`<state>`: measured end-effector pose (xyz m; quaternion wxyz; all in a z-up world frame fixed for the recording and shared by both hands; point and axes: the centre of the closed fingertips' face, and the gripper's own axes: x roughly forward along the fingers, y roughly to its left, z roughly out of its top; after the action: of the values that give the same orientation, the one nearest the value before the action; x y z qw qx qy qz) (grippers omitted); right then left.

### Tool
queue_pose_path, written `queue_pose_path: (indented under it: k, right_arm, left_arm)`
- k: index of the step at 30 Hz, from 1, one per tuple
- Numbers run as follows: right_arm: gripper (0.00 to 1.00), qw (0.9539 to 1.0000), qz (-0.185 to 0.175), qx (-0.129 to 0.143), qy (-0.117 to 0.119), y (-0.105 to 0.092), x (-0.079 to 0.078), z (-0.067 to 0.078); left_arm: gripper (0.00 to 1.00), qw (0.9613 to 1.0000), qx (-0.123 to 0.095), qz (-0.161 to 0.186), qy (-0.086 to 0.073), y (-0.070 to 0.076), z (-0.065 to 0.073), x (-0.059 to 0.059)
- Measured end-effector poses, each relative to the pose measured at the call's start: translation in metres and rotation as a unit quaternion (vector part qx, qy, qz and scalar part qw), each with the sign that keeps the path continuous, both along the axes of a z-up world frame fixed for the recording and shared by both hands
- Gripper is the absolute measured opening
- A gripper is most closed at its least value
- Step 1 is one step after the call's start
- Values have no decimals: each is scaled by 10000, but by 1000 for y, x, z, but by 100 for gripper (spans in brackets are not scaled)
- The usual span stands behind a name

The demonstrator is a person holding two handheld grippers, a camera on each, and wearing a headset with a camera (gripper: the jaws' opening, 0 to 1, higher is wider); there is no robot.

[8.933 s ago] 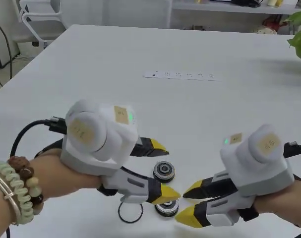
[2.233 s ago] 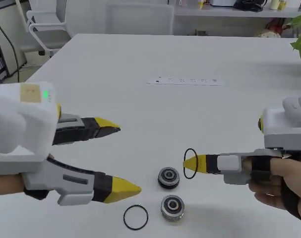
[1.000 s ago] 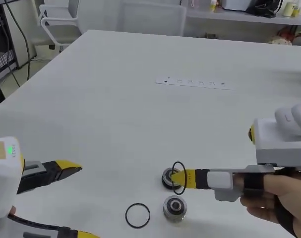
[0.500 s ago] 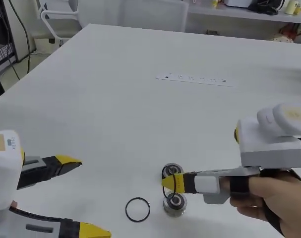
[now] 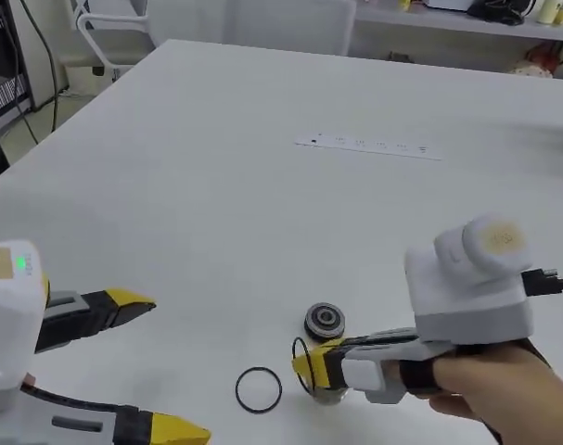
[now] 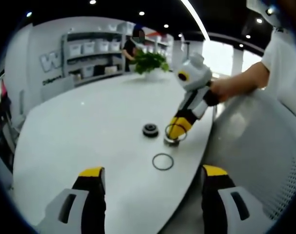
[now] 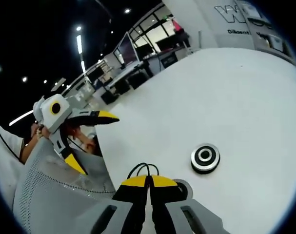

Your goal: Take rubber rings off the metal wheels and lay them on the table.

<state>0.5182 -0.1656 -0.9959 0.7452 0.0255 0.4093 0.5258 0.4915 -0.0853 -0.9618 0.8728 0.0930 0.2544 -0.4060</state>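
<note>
My right gripper (image 5: 306,363) is shut on a thin black rubber ring (image 5: 299,357), held upright just above the nearer metal wheel (image 5: 329,395), which its jaws partly hide. The ring (image 7: 143,169) loops out past the closed yellow tips in the right gripper view. A second metal wheel (image 5: 325,320) lies a little farther away on the white table (image 5: 262,204). Another loose ring (image 5: 259,389) lies flat to the left of the nearer wheel. My left gripper (image 5: 165,366) is open at the lower left, well apart from the wheels, with nothing between its jaws.
A white power strip (image 5: 367,145) lies across the middle of the table. A chair (image 5: 105,37) stands past the far left corner. The left gripper view has a potted plant (image 6: 148,61) at the table's far end and the table edge (image 6: 199,146) close to the rings.
My right gripper has carried the ring nearer to me and lower, from over the far wheel to over the near wheel. The left gripper stays open at the lower left.
</note>
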Motion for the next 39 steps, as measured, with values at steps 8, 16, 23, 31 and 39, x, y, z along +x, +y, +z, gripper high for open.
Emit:
queue_pose_path:
  k: [8,16,23,31,39]
  right_arm:
    - [0,9997,40,-112,-230,1,4,-3]
    - [0,9992,132,-170,-338,3,3,-6]
    - [0,9987,158,-225,-434,3,4,-7]
    - [0,9987,143,-238,-429,2,5,-8]
    - [0,9988,108,-202,-424,2,7,-6]
  left_arm:
    - [80,10000,9,-1,4,0,0,0]
    - [80,10000,45,-18,21,-1,-1,0]
    - [80,10000,72,-39,35,-1,-2,0]
    - [79,9999,114,-69,50,-1,-3,-1]
    - [79,9998,160,-102,66,-1,-4,-2]
